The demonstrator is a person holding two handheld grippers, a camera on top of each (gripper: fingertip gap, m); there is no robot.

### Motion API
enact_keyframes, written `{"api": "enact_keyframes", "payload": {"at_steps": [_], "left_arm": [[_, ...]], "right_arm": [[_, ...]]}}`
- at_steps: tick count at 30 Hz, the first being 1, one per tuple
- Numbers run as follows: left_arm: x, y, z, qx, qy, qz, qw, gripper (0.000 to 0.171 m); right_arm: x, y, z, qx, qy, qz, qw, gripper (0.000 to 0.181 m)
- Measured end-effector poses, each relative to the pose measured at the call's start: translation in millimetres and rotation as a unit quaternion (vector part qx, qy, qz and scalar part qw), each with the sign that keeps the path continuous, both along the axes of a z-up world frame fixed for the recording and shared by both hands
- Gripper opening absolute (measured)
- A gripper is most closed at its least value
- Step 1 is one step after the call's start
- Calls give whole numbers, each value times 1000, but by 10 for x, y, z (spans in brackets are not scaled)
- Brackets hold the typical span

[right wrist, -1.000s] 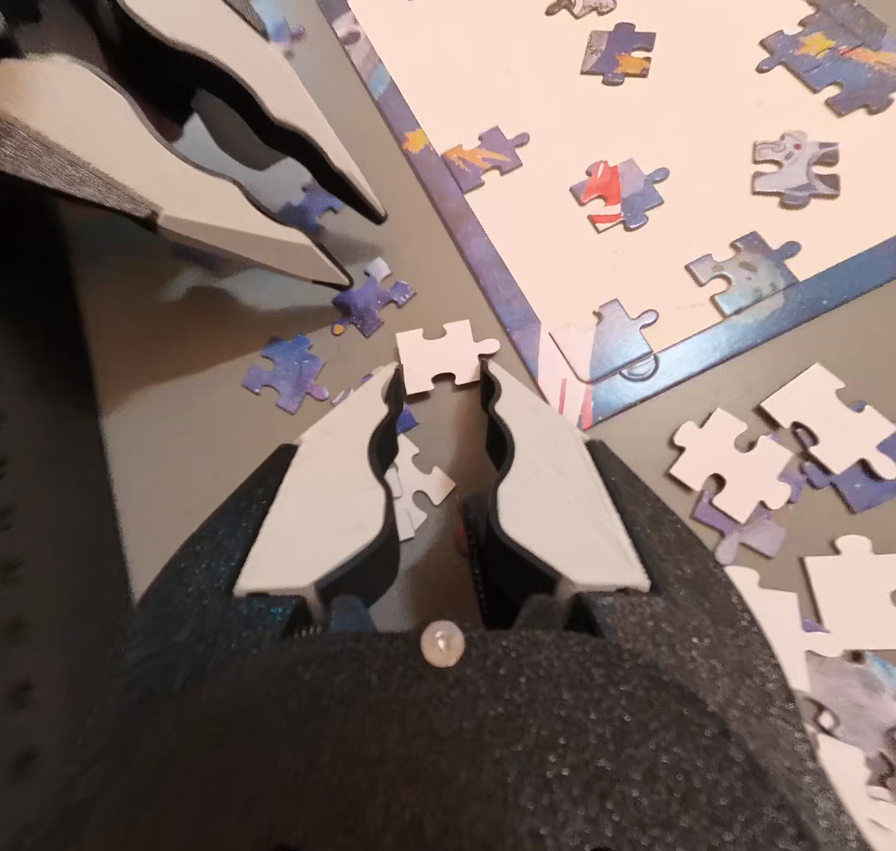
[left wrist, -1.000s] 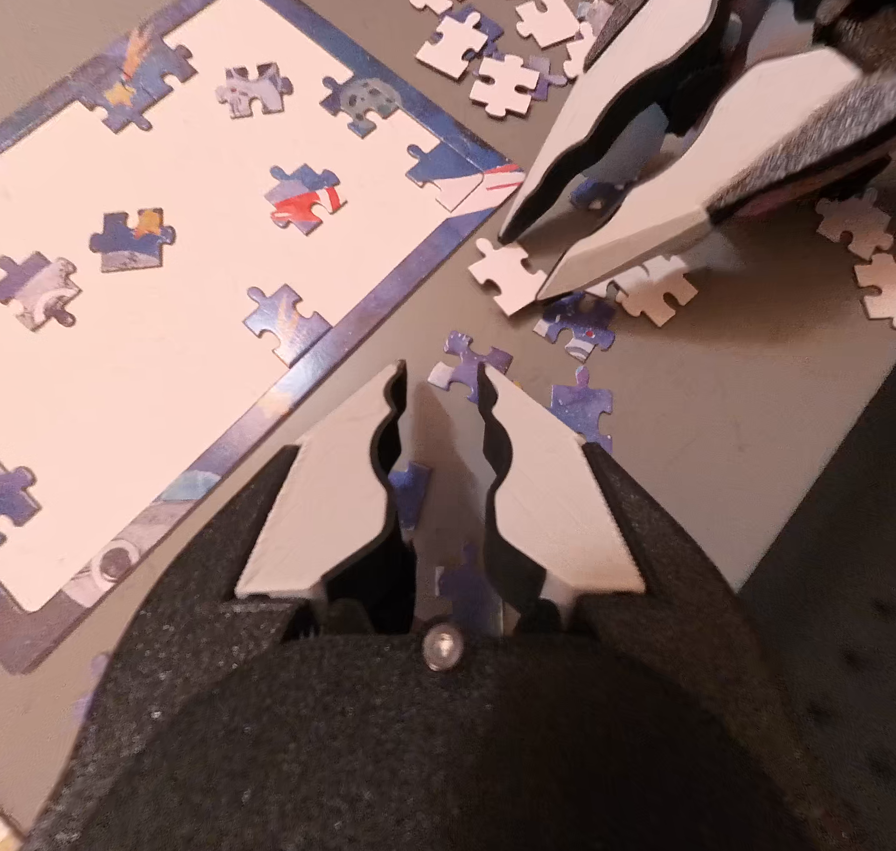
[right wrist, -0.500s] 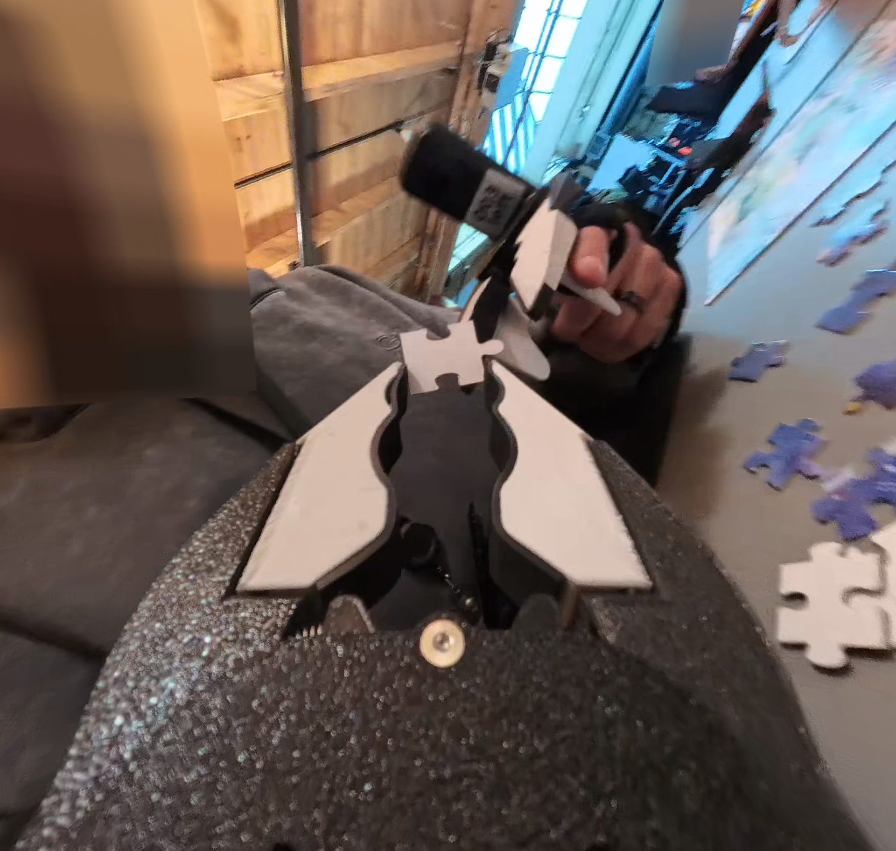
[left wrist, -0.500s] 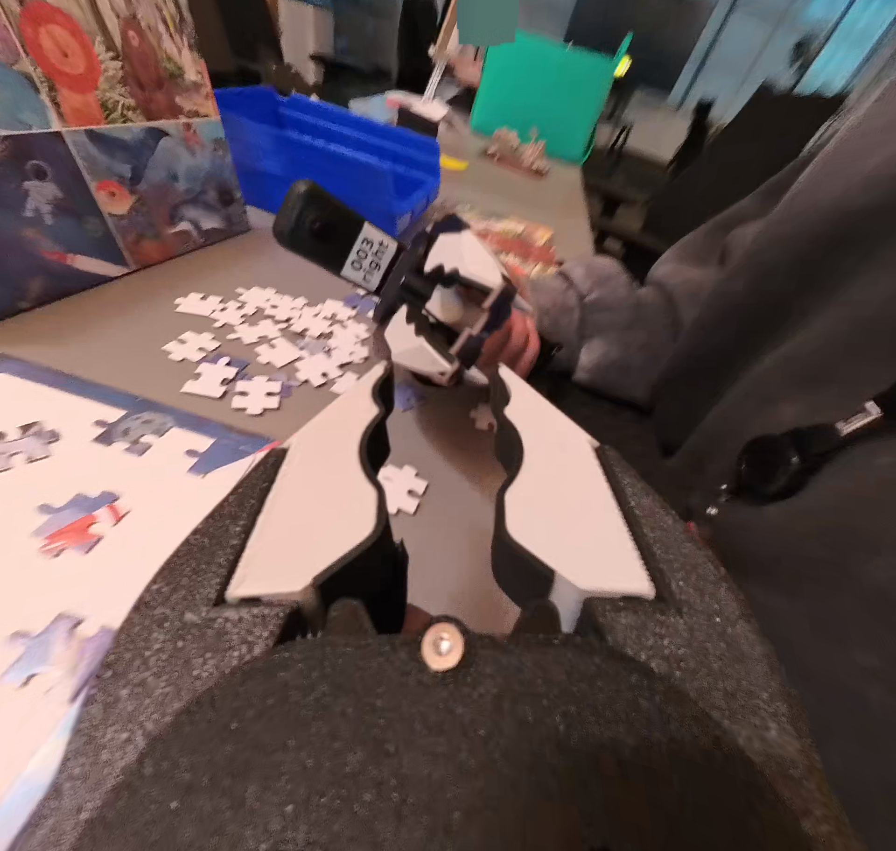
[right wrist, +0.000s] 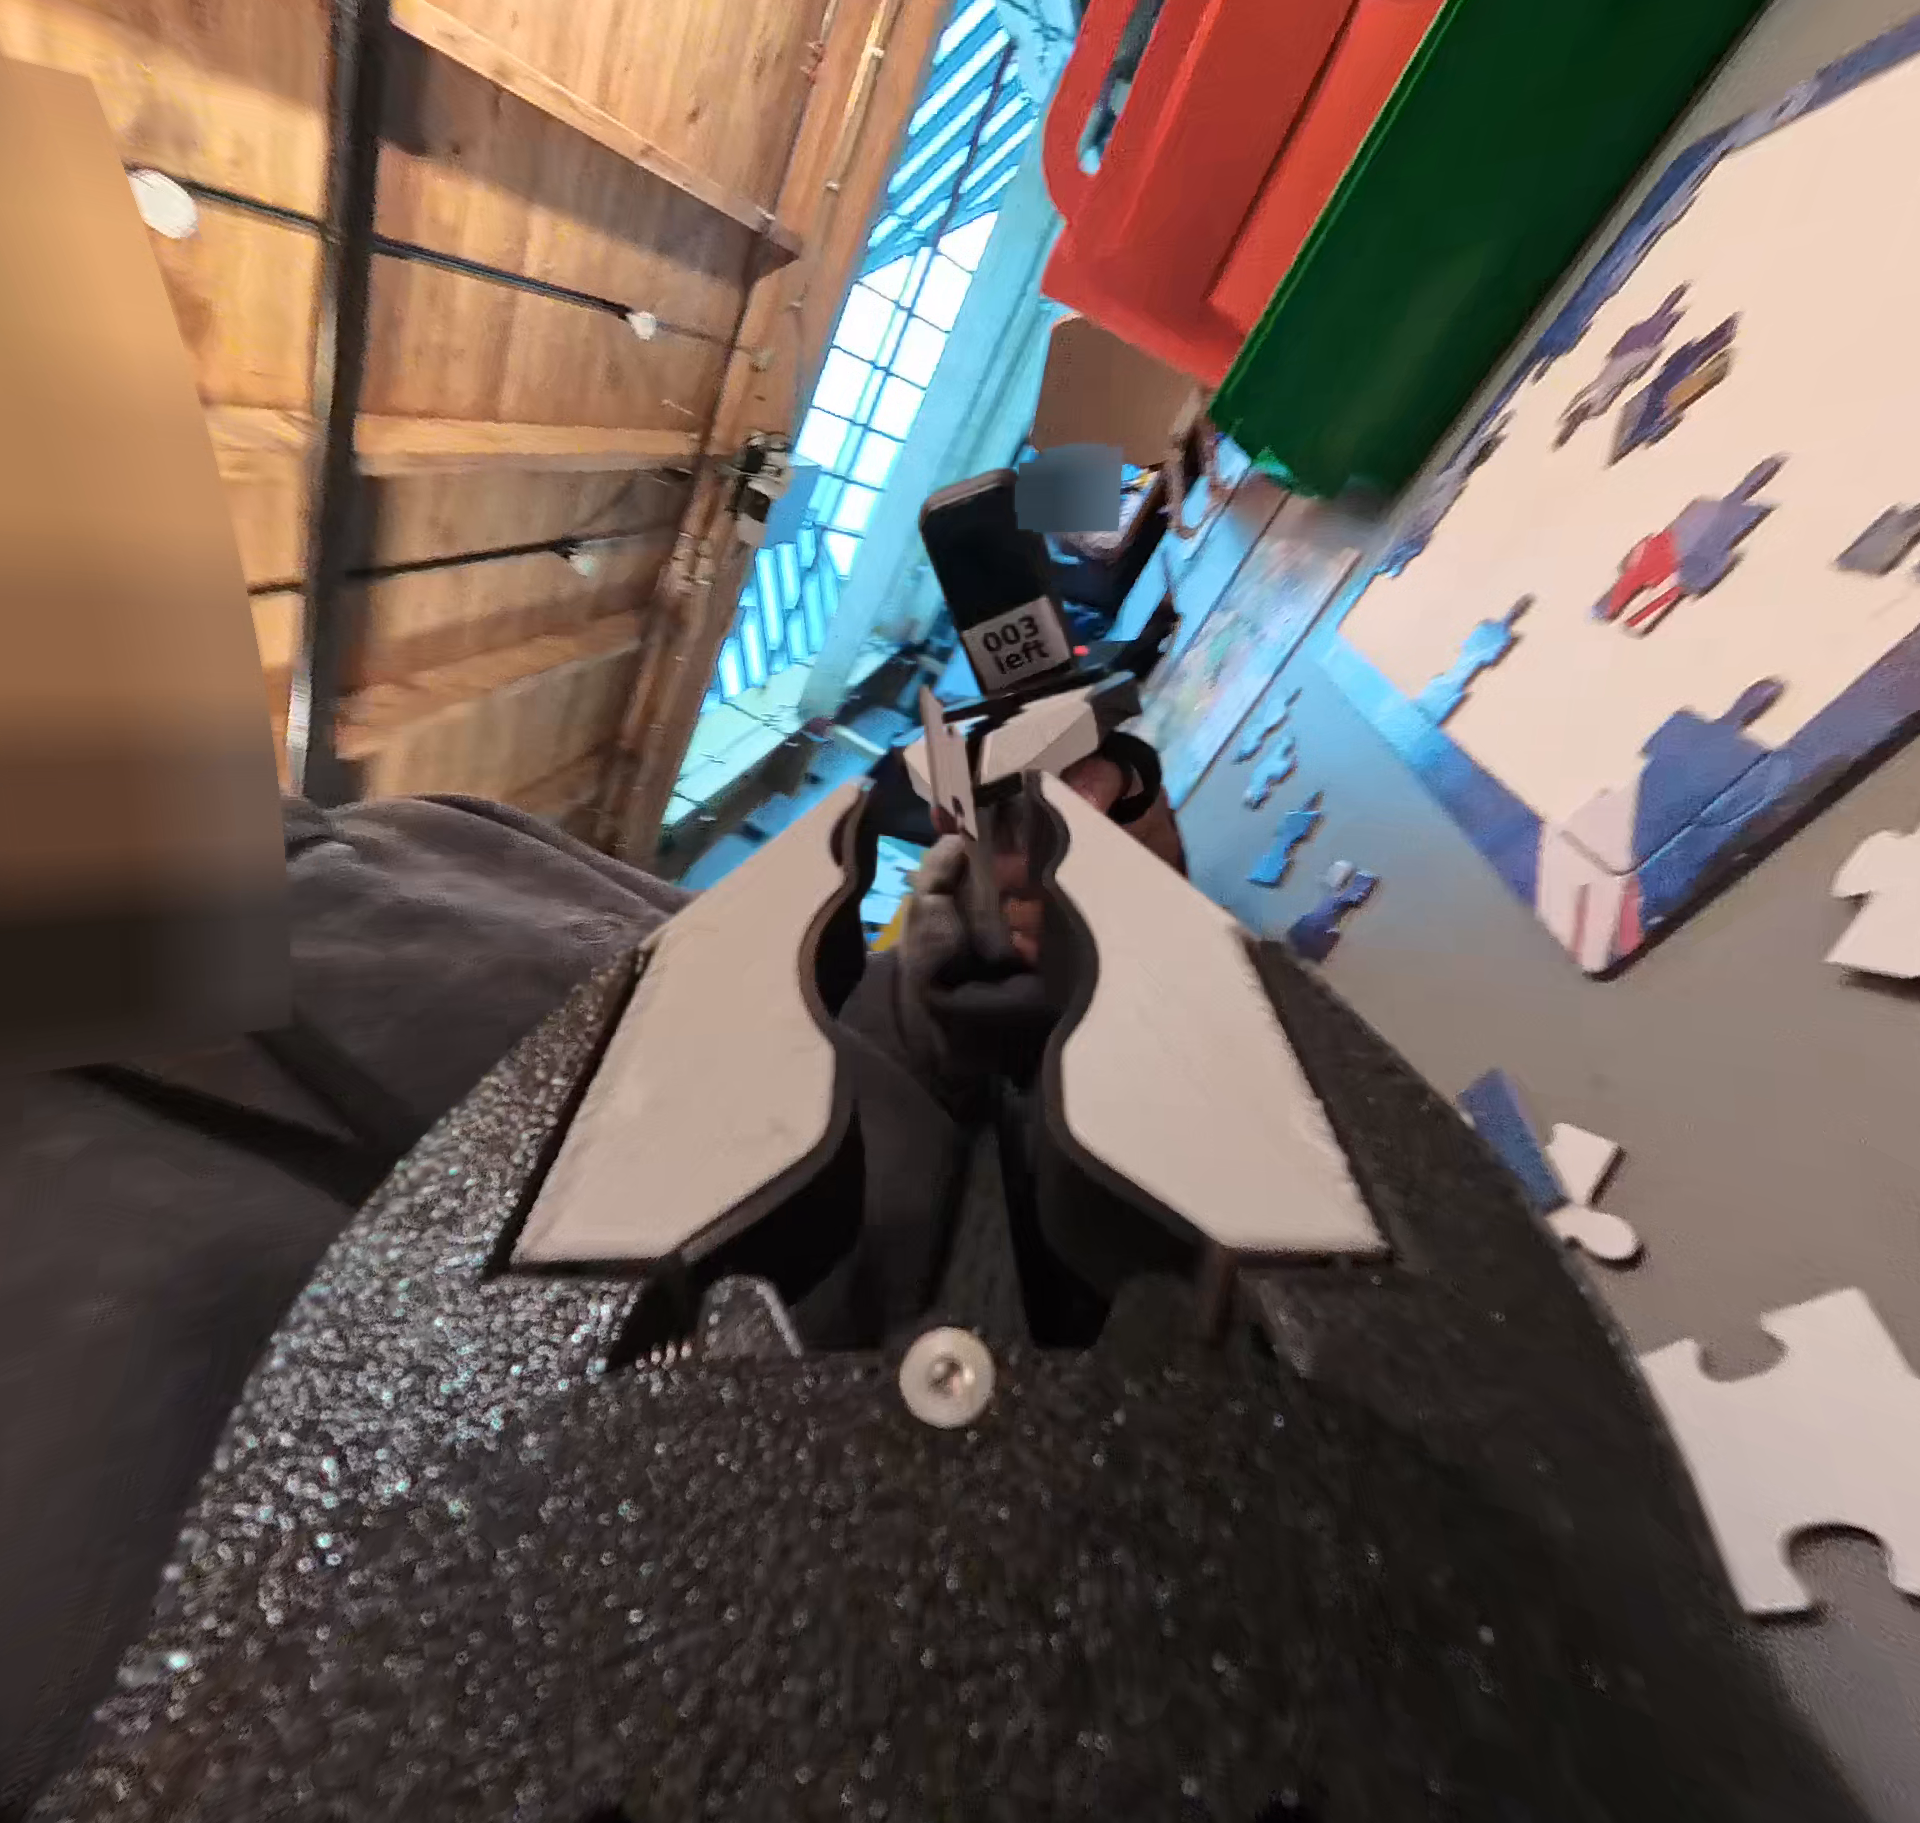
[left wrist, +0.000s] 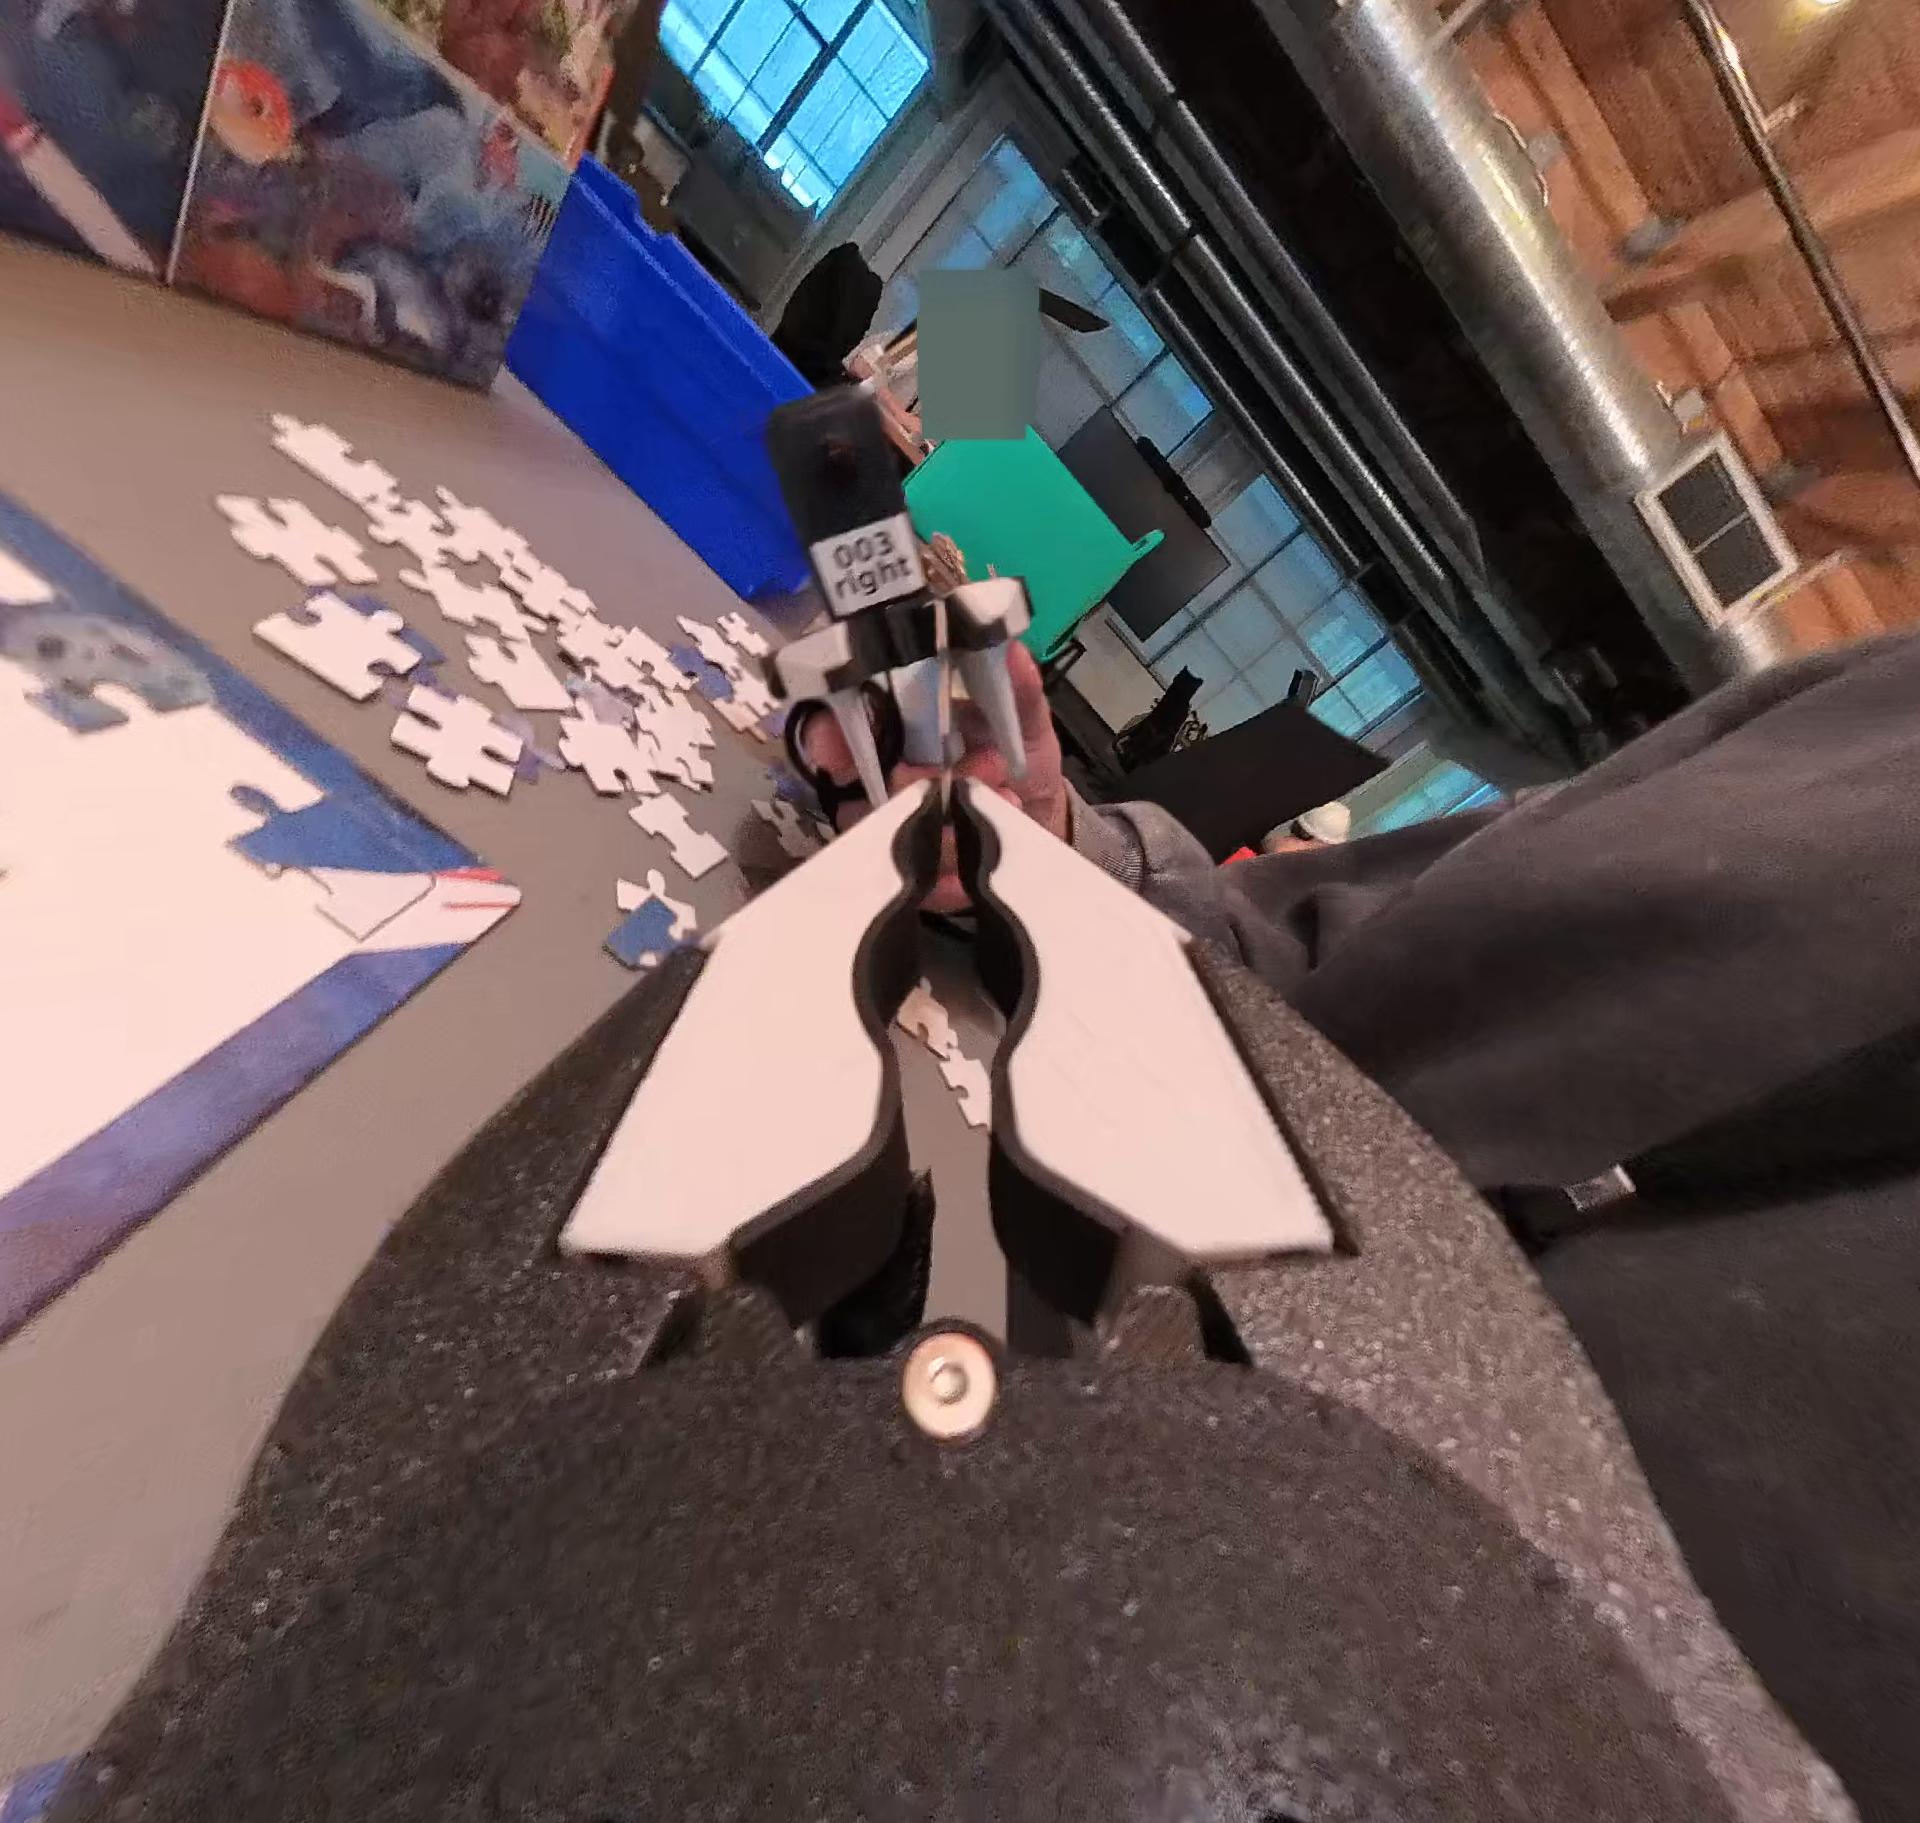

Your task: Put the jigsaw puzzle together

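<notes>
Both grippers are raised off the table and face each other, tip to tip. My left gripper (left wrist: 948, 799) is shut on a thin jigsaw piece (left wrist: 947, 724) seen edge-on, sticking out from its tips. The right gripper (left wrist: 950, 776) stands just beyond, its fingers (left wrist: 857, 724) apart on either side of the piece. In the right wrist view my right gripper (right wrist: 954, 791) is open with nothing across its tips. The left gripper (right wrist: 987, 815) and the piece's thin edge (right wrist: 985, 890) show just past it. The puzzle board (left wrist: 343, 984), with several pieces on it, lies to the left.
A heap of loose pieces (left wrist: 520, 630), mostly white side up, lies on the grey table beyond the board's corner (right wrist: 1496, 807). More pieces (right wrist: 1818, 1461) lie near the right gripper. A blue bin (left wrist: 644, 402) and picture boxes (left wrist: 343, 163) stand behind. A person's dark sleeve (left wrist: 1558, 942) is close by. Tip to tip, the grippers are about 5 cm apart.
Both grippers rose from the table and turned to face each other. The right one lifted a white piece held across its tips. Now the left has shut on it, and it no longer spans the right's tips.
</notes>
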State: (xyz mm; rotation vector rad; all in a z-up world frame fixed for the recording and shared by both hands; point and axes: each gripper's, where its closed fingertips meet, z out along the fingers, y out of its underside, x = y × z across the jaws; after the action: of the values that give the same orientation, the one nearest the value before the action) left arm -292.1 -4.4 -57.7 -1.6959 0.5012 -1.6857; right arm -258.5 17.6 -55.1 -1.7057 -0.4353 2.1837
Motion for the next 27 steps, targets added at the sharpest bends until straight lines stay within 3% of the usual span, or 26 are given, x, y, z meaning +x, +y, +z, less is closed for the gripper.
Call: {"api": "enact_keyframes", "payload": {"at_steps": [4,8,12,16,27], "left_arm": [[33,23,-149,-28,22,-3,999,1],[36,16,-151,-35,15,-6,999,1],[27,34,-143,-39,8,-6,999,1],[57,11,-170,-42,13,-14,999,1],[6,1,-232,-17,58,18,998,1]], "right_arm": [[-86,-79,22,44,-17,2,999,27],[-92,-44,-77,65,-53,-10,996,9],[-131,-14,-212,58,-86,-13,995,24],[-155,-68,-166,81,-79,-6,994,2],[-292,12,-156,81,-97,-1,992,1]]}}
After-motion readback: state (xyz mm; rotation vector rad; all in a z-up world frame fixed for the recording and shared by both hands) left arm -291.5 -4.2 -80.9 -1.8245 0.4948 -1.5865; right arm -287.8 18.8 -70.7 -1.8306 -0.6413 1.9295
